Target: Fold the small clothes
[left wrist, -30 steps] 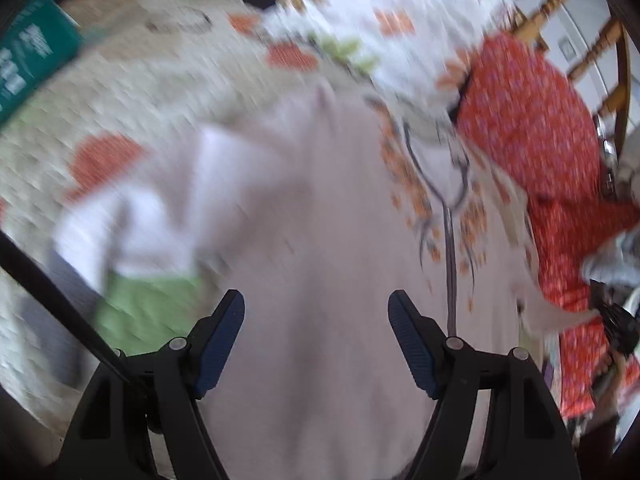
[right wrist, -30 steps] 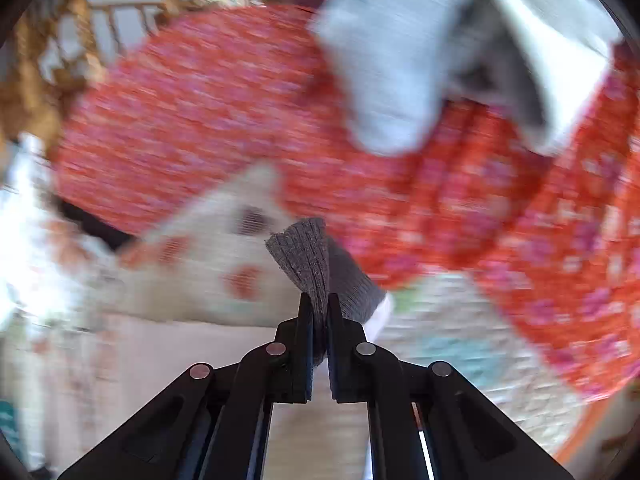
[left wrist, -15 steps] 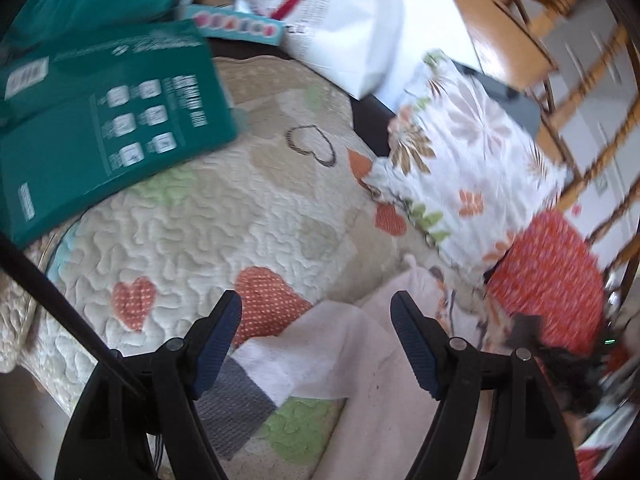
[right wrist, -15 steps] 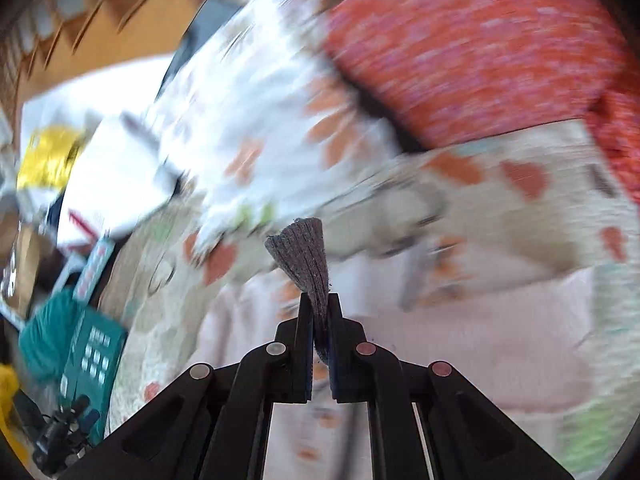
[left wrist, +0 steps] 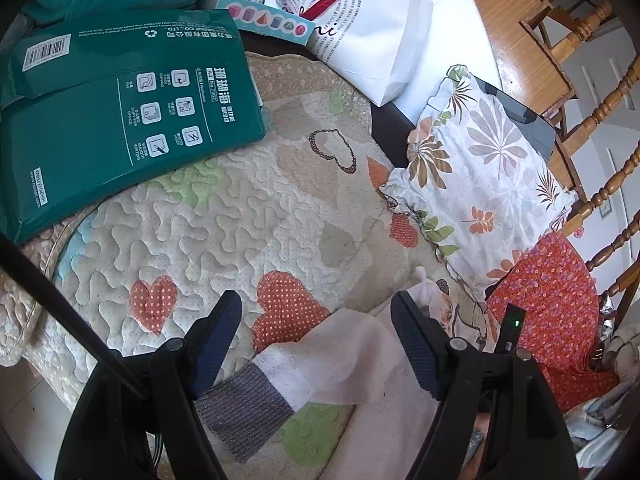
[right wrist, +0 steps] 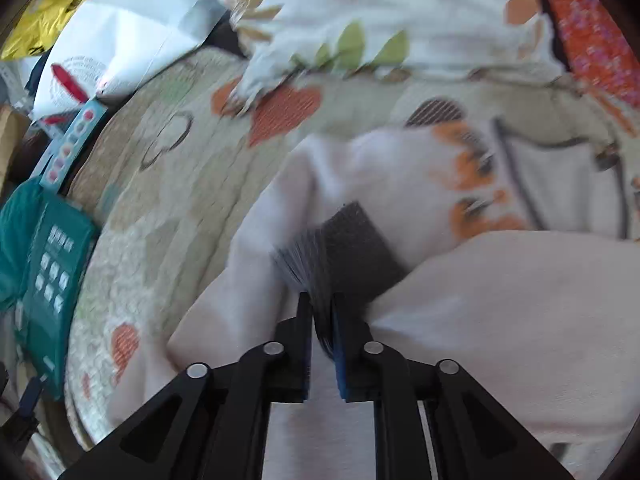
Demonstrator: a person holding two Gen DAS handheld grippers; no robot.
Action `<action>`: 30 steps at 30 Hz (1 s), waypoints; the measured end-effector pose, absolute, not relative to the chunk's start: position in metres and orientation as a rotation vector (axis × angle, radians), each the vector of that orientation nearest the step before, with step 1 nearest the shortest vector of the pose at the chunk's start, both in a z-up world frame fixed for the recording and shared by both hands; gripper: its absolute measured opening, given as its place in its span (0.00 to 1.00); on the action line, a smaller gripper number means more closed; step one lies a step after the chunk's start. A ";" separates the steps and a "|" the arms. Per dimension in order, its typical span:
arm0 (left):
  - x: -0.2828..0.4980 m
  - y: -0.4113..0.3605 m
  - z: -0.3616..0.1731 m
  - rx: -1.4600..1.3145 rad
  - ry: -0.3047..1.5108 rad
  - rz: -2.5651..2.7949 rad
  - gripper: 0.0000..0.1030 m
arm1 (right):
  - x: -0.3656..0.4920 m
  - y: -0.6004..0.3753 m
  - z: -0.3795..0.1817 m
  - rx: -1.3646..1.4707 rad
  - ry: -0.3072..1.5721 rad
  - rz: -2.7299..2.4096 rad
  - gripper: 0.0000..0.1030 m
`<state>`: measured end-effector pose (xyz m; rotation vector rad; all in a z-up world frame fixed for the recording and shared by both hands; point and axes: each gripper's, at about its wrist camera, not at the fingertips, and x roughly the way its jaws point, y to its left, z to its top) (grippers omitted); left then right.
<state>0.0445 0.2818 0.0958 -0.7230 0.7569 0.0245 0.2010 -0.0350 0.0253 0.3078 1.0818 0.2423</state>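
A pale pink small garment (left wrist: 352,364) with grey ribbed cuffs lies on a quilted heart-pattern mat (left wrist: 224,224). In the left wrist view one sleeve with its grey cuff (left wrist: 244,412) lies between the fingers of my left gripper (left wrist: 316,340), which is open and empty just above it. In the right wrist view my right gripper (right wrist: 322,312) is shut on the other grey cuff (right wrist: 352,248) and holds it over the garment's pink body (right wrist: 500,320). The garment's printed front (right wrist: 472,168) shows beyond it.
A green paper-ream pack (left wrist: 112,120) lies at the mat's far left. A white paper bag (left wrist: 360,32), a leaf-print pillow (left wrist: 480,176) and a red floral cloth (left wrist: 552,304) lie behind and to the right. Wooden chair spindles (left wrist: 608,184) stand at the right edge.
My right gripper has swung left with the grey cuff, carrying the sleeve over the garment's body. My left gripper has pulled back to the garment's left sleeve, staying open.
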 end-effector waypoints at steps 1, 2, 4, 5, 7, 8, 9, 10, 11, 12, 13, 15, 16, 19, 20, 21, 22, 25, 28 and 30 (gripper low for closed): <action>0.044 0.283 0.095 -0.726 0.758 0.028 0.74 | 0.199 -0.031 0.027 0.321 1.088 0.288 0.15; 0.044 0.284 0.095 -0.729 0.755 0.037 0.74 | 0.196 -0.029 0.028 0.323 1.084 0.314 0.15; 0.042 0.291 0.096 -0.735 0.744 0.067 0.74 | 0.186 -0.028 0.037 0.314 1.063 0.349 0.19; 0.039 0.295 0.096 -0.736 0.733 0.089 0.74 | 0.181 -0.029 0.042 0.310 1.055 0.361 0.19; 0.033 0.306 0.100 -0.737 0.702 0.153 0.74 | 0.166 -0.026 0.056 0.272 1.030 0.388 0.20; 0.026 0.315 0.103 -0.740 0.677 0.203 0.74 | 0.159 -0.022 0.063 0.240 1.019 0.401 0.20; 0.021 0.322 0.105 -0.744 0.656 0.246 0.74 | 0.150 -0.016 0.071 0.199 1.006 0.423 0.24; 0.013 0.331 0.107 -0.748 0.630 0.305 0.74 | 0.138 -0.006 0.078 0.150 0.994 0.465 0.26; 0.009 0.336 0.108 -0.751 0.618 0.338 0.74 | 0.131 0.003 0.083 0.119 0.989 0.499 0.31; 0.001 0.345 0.108 -0.759 0.600 0.387 0.74 | 0.122 0.013 0.086 0.088 0.984 0.537 0.38; -0.004 0.352 0.107 -0.768 0.589 0.417 0.74 | 0.109 0.026 0.088 0.047 0.979 0.587 0.42; -0.013 0.364 0.106 -0.790 0.571 0.458 0.74 | 0.091 0.049 0.090 -0.022 0.964 0.655 0.47; -0.017 0.370 0.105 -0.804 0.563 0.473 0.74 | 0.079 0.063 0.089 -0.066 0.954 0.690 0.48; -0.028 0.386 0.101 -0.853 0.547 0.504 0.74 | 0.052 0.097 0.079 -0.179 0.940 0.774 0.51; -0.028 0.387 0.100 -0.861 0.546 0.509 0.74 | 0.046 0.108 0.073 -0.192 0.964 0.805 0.53; -0.030 0.388 0.099 -0.867 0.545 0.510 0.74 | 0.045 0.113 0.067 -0.179 0.990 0.819 0.54; -0.030 0.389 0.099 -0.869 0.546 0.507 0.74 | 0.044 0.119 0.058 -0.138 1.031 0.822 0.54; -0.028 0.388 0.099 -0.866 0.552 0.490 0.74 | 0.048 0.127 0.037 -0.067 1.087 0.771 0.55; -0.025 0.385 0.099 -0.858 0.562 0.474 0.74 | 0.054 0.137 0.021 -0.027 1.101 0.718 0.54; -0.023 0.382 0.099 -0.855 0.571 0.458 0.74 | 0.058 0.143 0.018 -0.040 1.102 0.686 0.10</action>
